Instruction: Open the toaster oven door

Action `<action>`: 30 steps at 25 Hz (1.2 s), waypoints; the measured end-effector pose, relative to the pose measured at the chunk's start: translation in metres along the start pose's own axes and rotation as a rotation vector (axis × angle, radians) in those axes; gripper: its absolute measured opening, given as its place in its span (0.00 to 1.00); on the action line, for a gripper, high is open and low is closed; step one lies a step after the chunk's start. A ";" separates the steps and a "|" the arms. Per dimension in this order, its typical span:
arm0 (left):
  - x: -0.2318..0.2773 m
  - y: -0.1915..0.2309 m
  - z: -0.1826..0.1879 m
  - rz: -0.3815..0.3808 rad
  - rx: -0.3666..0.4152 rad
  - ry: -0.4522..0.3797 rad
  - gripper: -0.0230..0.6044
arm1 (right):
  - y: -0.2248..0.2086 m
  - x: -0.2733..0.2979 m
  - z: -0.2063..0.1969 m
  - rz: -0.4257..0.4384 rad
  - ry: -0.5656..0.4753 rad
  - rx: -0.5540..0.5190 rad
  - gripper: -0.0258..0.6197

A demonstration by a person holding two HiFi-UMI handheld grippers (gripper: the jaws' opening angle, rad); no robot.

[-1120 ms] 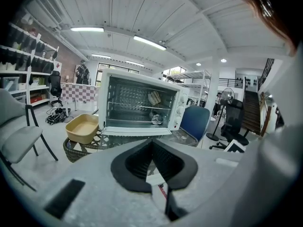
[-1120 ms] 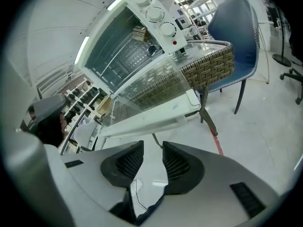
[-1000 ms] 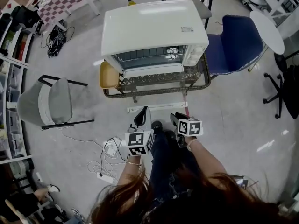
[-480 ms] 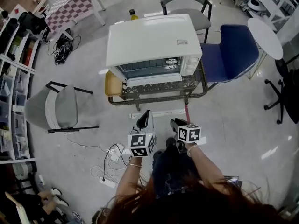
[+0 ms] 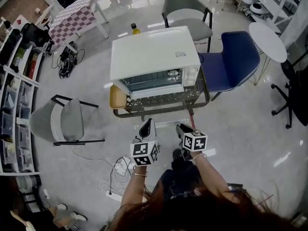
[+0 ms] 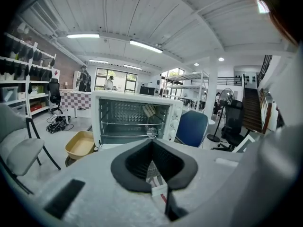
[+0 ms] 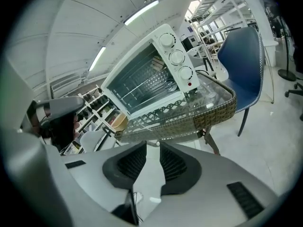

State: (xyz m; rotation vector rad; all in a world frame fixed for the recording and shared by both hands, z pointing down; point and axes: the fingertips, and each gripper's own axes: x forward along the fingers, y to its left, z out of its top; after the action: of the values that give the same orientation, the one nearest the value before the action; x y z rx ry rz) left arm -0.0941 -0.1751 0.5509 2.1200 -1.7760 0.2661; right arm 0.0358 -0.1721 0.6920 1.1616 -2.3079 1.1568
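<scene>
Floor (image 5: 250, 129) lies bare between the table (image 5: 159, 109) and both grippers, and opens wide at near right; cables (image 5: 115, 167) clutter the near left; a blue chair (image 5: 236, 57) crowds the table's right edge, a grey chair (image 5: 62, 121) stands off its left, a far chair (image 5: 185, 8) behind it. The oven (image 5: 154, 57) fills most of the table, long axis left to right, its glass door facing near toward the grippers, knobs at the right end; the door looks closed. The left gripper (image 5: 147, 124) has its tips together, empty; the right gripper (image 5: 182, 127) shows a narrow gap, jaws just been closing on nothing; both are well apart from the oven.
</scene>
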 end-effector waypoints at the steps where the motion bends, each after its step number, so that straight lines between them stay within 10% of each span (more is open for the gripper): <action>1: -0.001 0.000 0.002 0.002 0.005 -0.004 0.06 | 0.001 -0.002 0.003 -0.001 -0.013 0.000 0.16; 30: -0.109 -0.042 0.064 -0.119 0.086 -0.123 0.06 | 0.092 -0.111 0.051 -0.027 -0.264 -0.215 0.10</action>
State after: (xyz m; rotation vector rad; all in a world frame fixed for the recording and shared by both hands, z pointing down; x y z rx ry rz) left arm -0.0793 -0.0947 0.4451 2.3386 -1.7240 0.1876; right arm 0.0378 -0.1217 0.5477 1.3243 -2.5250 0.7595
